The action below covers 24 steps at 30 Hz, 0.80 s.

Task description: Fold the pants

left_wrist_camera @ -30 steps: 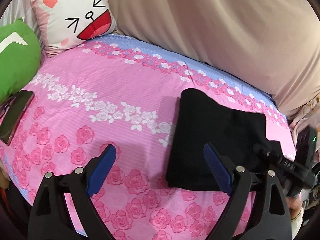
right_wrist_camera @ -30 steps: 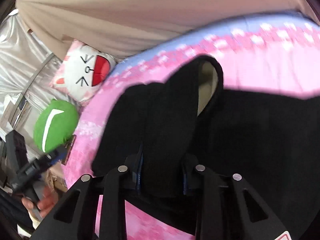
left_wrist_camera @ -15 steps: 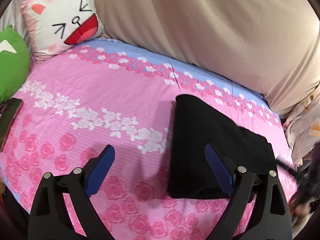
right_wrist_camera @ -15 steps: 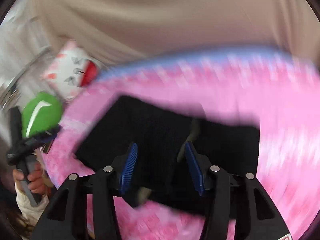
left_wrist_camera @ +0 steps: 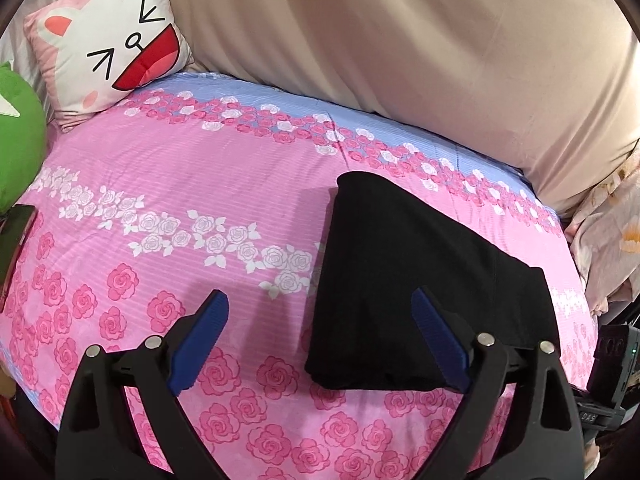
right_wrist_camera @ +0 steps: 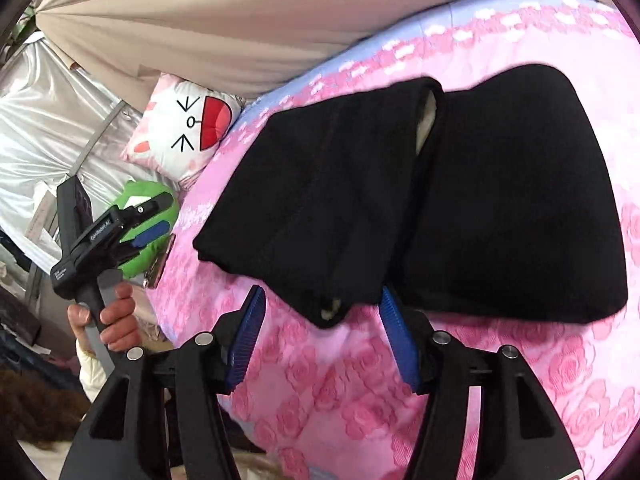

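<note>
Your right gripper is opening its jaws, the pads clear of the folded black pants, whose near corner is lying between them at twelve o'clock. Your left gripper is hanging with jaws spread wide over the pink floral bedsheet, pants at two o'clock.

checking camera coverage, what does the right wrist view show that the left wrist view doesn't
Only the right wrist view shows the hand holding the left gripper, the silver curtain, and the pale lining in the pants' fold; its own right gripper is opening, with nothing pressed between the pads. Only the left wrist view shows the dark flat object and floral fabric. Both share the black pants, cat pillow and rose bedsheet.
</note>
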Each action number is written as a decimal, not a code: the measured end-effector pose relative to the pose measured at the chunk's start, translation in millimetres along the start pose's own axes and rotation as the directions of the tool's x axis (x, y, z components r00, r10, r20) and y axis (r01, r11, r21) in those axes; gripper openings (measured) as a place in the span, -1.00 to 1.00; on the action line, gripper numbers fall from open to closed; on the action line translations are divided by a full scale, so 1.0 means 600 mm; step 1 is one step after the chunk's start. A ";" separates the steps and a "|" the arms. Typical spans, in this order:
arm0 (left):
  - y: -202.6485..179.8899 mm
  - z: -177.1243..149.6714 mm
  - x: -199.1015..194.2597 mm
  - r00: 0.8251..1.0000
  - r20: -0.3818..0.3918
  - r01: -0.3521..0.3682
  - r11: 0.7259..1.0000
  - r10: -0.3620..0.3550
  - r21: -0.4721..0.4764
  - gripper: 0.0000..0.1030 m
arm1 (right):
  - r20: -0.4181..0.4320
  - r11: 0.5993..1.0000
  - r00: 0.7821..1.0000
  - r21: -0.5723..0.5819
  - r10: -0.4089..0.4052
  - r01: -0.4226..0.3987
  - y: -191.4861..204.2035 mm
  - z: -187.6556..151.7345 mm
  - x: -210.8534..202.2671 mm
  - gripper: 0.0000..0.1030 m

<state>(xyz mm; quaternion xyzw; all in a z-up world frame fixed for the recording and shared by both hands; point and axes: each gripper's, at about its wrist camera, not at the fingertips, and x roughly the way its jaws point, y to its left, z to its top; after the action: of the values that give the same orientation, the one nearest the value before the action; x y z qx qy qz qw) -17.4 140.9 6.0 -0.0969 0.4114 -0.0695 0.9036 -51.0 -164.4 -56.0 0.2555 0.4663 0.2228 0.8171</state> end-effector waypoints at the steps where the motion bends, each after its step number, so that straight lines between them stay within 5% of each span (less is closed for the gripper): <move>1: 0.000 0.000 0.003 1.000 -0.003 0.002 1.000 -0.002 0.000 0.76 | -0.033 1.000 0.999 0.008 0.004 -0.004 -0.003 -0.005 0.013 0.13; 4: -0.004 -0.002 0.018 1.000 -0.020 0.020 1.000 -0.020 -0.007 0.76 | -0.082 0.998 0.995 0.029 0.064 -0.062 0.002 -0.021 0.055 0.04; 7: -0.009 -0.005 0.033 0.999 -0.041 0.024 1.000 -0.024 -0.003 0.76 | -0.039 0.996 0.996 0.031 0.079 -0.078 0.010 -0.012 0.077 -0.05; 9: -0.005 -0.007 0.037 0.999 -0.050 0.013 1.000 -0.013 0.000 0.76 | -0.020 0.997 0.998 0.038 0.067 -0.067 0.006 -0.002 0.087 -0.68; 10: -0.001 -0.007 0.037 0.999 -0.051 0.011 1.000 -0.011 -0.003 0.76 | -0.023 0.998 0.998 0.040 0.056 -0.055 0.006 0.004 0.091 -0.76; 13: 0.016 -0.005 0.030 0.999 -0.040 -0.003 1.000 0.001 -0.026 0.76 | -0.003 0.996 1.000 -0.087 -0.031 0.031 0.055 0.027 0.065 -0.77; 18: 0.027 -0.002 0.024 1.000 -0.021 -0.006 0.999 0.005 -0.045 0.76 | 0.209 0.918 0.966 -0.334 -0.152 0.217 0.161 0.077 -0.044 -0.79; 20: 0.024 -0.004 0.033 0.999 -0.035 -0.001 0.999 0.000 -0.044 0.76 | 0.165 0.908 0.969 -0.348 -0.186 0.234 0.143 0.079 -0.037 -0.77; 24: 0.018 -0.012 0.050 0.998 -0.065 0.006 0.999 -0.009 -0.035 0.76 | -0.034 0.960 0.970 -0.152 -0.241 0.233 0.020 0.051 0.031 -0.56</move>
<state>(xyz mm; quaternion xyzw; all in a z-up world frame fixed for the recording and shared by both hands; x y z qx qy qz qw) -2.6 144.5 -23.0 -0.1118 0.4413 -0.0689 0.8877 -17.1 -150.5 -47.5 0.1310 0.4971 0.1637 0.8420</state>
